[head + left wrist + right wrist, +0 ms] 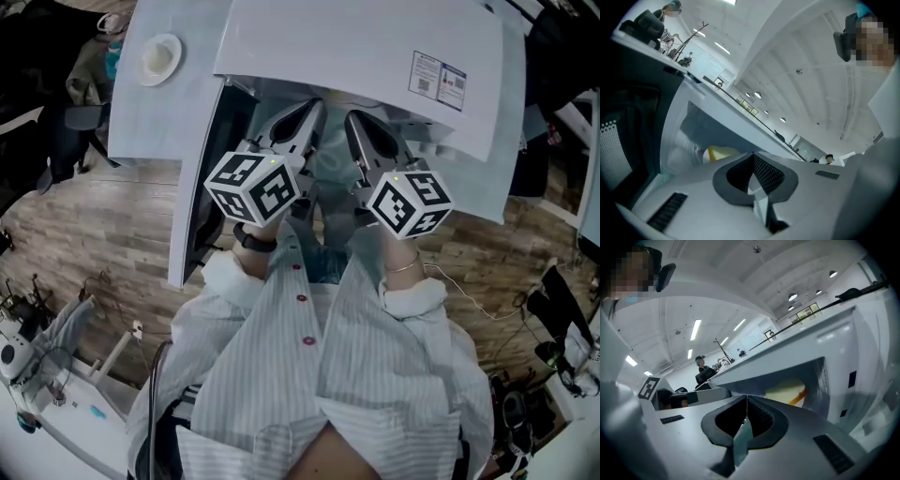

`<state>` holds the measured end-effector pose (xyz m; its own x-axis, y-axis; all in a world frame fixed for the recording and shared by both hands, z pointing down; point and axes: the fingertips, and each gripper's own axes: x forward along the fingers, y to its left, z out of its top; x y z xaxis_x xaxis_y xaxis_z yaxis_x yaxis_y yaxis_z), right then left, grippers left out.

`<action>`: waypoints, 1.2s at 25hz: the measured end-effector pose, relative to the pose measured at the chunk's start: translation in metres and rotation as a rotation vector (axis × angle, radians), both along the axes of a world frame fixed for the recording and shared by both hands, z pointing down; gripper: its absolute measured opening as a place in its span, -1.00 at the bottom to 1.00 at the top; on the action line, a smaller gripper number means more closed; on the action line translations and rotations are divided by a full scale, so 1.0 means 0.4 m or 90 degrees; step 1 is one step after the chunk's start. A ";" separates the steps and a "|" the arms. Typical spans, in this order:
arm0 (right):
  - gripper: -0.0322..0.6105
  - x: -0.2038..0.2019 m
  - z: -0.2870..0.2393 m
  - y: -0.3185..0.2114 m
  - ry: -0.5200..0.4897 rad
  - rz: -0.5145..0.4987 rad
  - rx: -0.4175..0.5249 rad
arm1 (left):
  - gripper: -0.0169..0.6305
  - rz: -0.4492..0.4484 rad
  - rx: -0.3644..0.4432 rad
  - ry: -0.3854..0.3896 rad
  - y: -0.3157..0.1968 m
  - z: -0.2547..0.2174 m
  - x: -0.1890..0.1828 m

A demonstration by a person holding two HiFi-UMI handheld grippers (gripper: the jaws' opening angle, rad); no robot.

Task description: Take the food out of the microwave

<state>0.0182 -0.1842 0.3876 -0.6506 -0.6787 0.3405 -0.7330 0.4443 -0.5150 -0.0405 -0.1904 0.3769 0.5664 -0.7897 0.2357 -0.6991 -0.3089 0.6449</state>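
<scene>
A white microwave (375,47) stands in front of me with its door (197,187) swung open to the left. Inside the cavity sits a pale yellow food item, seen in the left gripper view (719,152) and with an orange edge in the right gripper view (787,391). The microwave's top hides it in the head view. My left gripper (305,117) and right gripper (361,127) are side by side at the cavity's mouth, pointing in. Both are shut and hold nothing; the left gripper (752,158) and right gripper (746,401) show their pads pressed together.
A small white dish (161,56) lies on the white table (141,112) left of the microwave. Chairs, cables and equipment ring the wooden floor (84,244). Other people stand far back in the room.
</scene>
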 end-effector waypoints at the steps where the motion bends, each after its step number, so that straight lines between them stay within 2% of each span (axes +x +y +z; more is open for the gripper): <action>1: -0.80 0.004 0.016 -0.002 -0.003 0.008 -0.010 | -0.92 0.000 -0.008 0.002 -0.001 0.014 0.001; 13: -0.79 0.049 0.169 -0.036 -0.005 0.080 -0.089 | -0.92 -0.038 -0.104 0.012 -0.021 0.172 -0.004; 26: -0.79 0.062 0.262 -0.053 -0.014 0.124 -0.140 | -0.91 -0.075 -0.168 0.025 -0.044 0.263 -0.009; 30: -0.79 0.061 0.274 -0.055 -0.014 0.129 -0.148 | -0.68 -0.079 -0.185 0.036 -0.047 0.282 -0.002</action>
<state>0.0428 -0.2063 0.4974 -0.5192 -0.7005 0.4897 -0.7823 0.1589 -0.6022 -0.0412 -0.2093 0.4895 0.4880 -0.7578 0.4331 -0.6810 -0.0202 0.7320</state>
